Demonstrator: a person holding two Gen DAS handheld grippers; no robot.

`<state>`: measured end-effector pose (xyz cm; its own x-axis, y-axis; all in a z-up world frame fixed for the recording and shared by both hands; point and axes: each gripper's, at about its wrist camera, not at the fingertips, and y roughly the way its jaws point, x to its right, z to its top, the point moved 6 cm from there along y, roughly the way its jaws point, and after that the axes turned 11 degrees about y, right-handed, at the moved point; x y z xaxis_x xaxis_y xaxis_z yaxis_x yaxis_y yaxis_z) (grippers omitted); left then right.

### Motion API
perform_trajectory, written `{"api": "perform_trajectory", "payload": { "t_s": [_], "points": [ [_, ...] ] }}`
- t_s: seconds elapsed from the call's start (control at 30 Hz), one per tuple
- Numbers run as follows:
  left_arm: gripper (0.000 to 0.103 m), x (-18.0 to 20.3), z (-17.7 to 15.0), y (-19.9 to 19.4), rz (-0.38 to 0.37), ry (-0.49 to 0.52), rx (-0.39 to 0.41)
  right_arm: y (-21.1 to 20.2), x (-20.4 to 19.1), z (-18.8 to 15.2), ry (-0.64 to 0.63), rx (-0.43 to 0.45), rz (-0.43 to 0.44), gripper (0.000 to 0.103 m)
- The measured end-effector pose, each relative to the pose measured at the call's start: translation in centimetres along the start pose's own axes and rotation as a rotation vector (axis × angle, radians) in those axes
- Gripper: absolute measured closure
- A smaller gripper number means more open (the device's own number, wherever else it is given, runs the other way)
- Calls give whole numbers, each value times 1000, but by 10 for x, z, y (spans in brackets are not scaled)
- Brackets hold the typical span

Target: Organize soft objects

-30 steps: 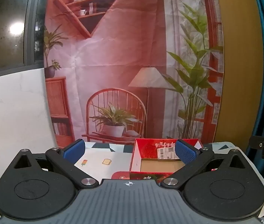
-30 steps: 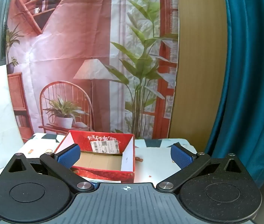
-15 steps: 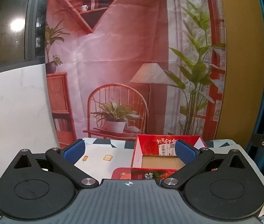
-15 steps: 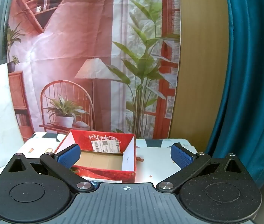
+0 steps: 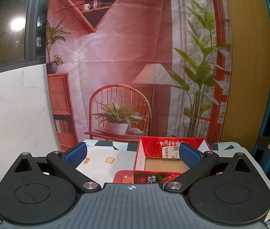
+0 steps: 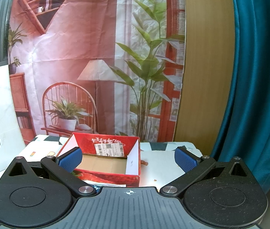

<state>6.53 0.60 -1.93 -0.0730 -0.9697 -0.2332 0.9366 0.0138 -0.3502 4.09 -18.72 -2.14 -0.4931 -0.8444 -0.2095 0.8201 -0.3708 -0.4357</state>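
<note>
Both grippers are hovering spread wide and holding nothing. One red cardboard box [image 5: 170,162] is sitting open on the patterned tablecloth [image 5: 104,155], its brown floor showing bare. For the left gripper [image 5: 133,153] the box is lying beyond the right finger [image 5: 189,155], whose blue pad is overlapping its far right wall. For the right gripper [image 6: 128,157] the box [image 6: 104,160] is lying between the fingers, toward the left finger [image 6: 71,158]. No soft objects are showing clearly; a red bear-print item [image 5: 124,176] is peeking out just left of the box.
</note>
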Motion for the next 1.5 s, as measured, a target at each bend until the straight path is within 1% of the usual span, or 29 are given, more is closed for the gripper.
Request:
{"api": "perform_trajectory", "payload": {
  "t_s": [1.5],
  "points": [
    [0,0,-2,1,-2,-1,1,-2,1,2,-4,-1,0,0]
  ]
}}
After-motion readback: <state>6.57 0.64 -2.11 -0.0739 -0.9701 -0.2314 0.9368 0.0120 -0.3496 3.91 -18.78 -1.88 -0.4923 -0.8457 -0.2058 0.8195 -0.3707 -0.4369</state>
